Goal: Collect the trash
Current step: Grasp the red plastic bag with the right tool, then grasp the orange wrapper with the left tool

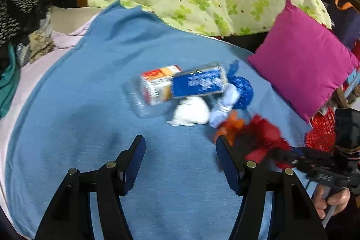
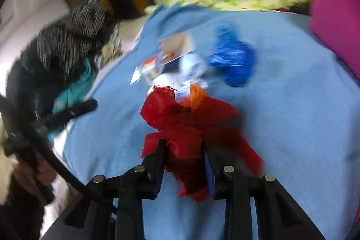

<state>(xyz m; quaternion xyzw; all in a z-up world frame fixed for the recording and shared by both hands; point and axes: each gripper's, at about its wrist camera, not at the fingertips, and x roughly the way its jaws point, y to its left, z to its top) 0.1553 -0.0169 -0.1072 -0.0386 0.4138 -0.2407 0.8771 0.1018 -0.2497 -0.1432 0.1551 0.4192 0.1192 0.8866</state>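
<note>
The trash lies in one loose heap toward the right side of the blue sheet [image 1: 94,73], near the magenta pillow [image 1: 306,60], prob. so each piece can be picked one by one: a blue carton [image 1: 199,82] over an orange-white box [image 1: 157,84], white crumpled paper [image 1: 192,113] and a blue mesh ball [image 1: 244,89]. The right gripper [image 2: 183,150] is pinching the red wrapper [image 2: 184,118] btw. its fingers, at the heap's near edge. The left gripper [image 1: 181,145] is spread wide w/ nothing in it, over bare sheet just before the heap.

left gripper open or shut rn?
Open. The left gripper has its fingers spread wide over the blue cloth, nothing between them.
</note>
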